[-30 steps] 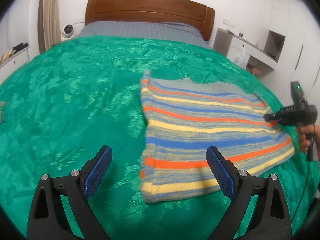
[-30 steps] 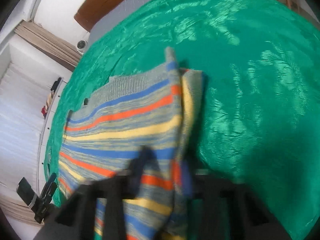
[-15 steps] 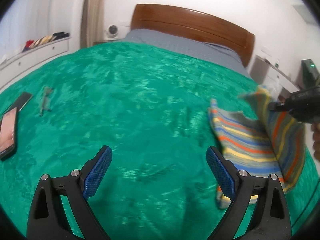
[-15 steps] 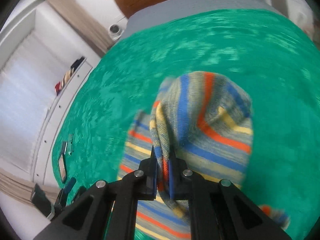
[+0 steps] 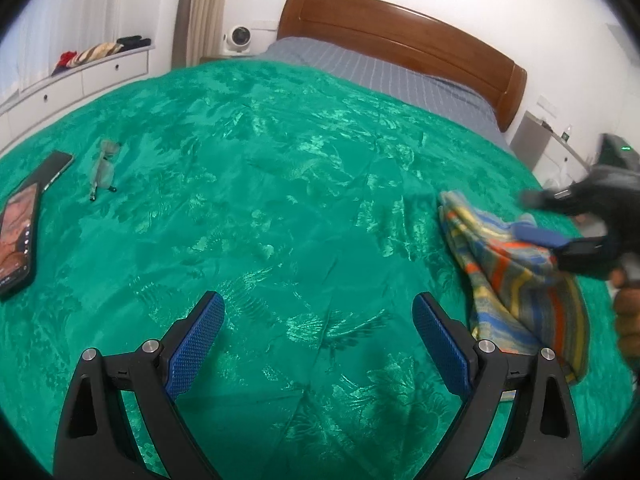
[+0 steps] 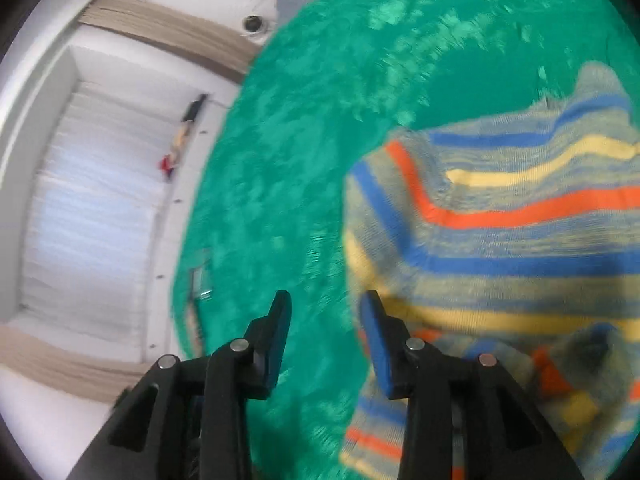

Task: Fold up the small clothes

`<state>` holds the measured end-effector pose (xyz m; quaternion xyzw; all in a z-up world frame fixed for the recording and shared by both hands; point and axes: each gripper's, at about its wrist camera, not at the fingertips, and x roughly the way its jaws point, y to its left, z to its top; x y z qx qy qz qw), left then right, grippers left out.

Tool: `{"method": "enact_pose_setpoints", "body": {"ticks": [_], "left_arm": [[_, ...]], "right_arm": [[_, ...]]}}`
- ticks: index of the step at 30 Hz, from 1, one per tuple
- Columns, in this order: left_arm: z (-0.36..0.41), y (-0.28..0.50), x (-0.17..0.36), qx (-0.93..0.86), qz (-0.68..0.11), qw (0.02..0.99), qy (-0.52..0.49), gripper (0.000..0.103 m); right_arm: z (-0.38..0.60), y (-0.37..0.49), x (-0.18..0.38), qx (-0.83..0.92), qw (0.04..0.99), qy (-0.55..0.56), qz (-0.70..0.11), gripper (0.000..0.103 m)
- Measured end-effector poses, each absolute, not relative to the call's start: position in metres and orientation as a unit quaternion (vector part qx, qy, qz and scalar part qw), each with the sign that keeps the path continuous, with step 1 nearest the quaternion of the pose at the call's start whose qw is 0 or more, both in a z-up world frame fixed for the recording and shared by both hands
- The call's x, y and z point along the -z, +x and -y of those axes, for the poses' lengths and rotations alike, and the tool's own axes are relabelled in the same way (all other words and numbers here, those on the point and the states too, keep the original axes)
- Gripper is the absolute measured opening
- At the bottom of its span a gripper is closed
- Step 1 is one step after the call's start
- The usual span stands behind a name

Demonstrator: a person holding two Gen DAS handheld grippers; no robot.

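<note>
A striped knitted garment (image 6: pixel 500 240) lies doubled over on the green bedspread (image 5: pixel 280 220), its top layer rumpled; left unsmoothed, the fold may set crooked or slide apart. The right gripper (image 6: pixel 324 340) has just been opening, jaws part-spread with nothing between them. The left gripper (image 5: pixel 316 344) hangs wide open, empty, beside the garment.

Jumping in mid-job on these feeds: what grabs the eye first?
The striped knit against the green bedspread: it lies doubled over at the right of the left wrist view. The right tongs have just been opening, with nothing between the pads, and sit at its edge. The left tongs gape over bare spread; a phone and glasses lie far left.
</note>
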<state>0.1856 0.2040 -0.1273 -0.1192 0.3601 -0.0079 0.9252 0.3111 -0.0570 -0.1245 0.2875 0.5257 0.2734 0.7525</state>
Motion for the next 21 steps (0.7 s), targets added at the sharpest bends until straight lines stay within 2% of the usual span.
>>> {"method": "enact_pose_setpoints", "body": {"ticks": [1,3,6,9,10,12,14,17,21], "left_arm": [[-0.205,0.185,0.126,0.009,-0.359,0.925,-0.122,0.096],[-0.205,0.183,0.125,0.013,-0.356,0.926,-0.127,0.096],[-0.204,0.183,0.124,0.019,-0.355,0.925,-0.131,0.096],[-0.203,0.183,0.123,0.021,-0.354,0.925,-0.133,0.096],[-0.203,0.182,0.123,0.022,-0.353,0.926,-0.133,0.096],[-0.203,0.181,0.123,0.022,-0.351,0.927,-0.132,0.096],[-0.204,0.181,0.123,0.022,-0.350,0.927,-0.134,0.096],[-0.204,0.181,0.123,0.025,-0.354,0.924,-0.144,0.096],[-0.203,0.183,0.125,0.025,-0.360,0.920,-0.150,0.096]], "right_arm": [[0.066,0.304,0.110,-0.291,0.756,0.287,-0.511,0.039],[0.077,0.292,0.093,-0.294,0.778,0.265,-0.488,0.048],[0.097,0.277,0.084,-0.237,0.828,0.200,-0.467,0.048],[0.126,0.263,0.099,-0.121,0.876,0.149,-0.443,0.048],[0.132,0.261,0.104,-0.120,0.874,0.158,-0.444,0.048],[0.140,0.261,0.130,-0.185,0.827,0.245,-0.472,0.048],[0.132,0.253,0.139,-0.238,0.804,0.266,-0.475,0.048],[0.079,0.231,0.144,-0.321,0.787,0.196,-0.488,0.048],[-0.002,0.196,0.166,-0.361,0.771,0.032,-0.525,0.048]]}}
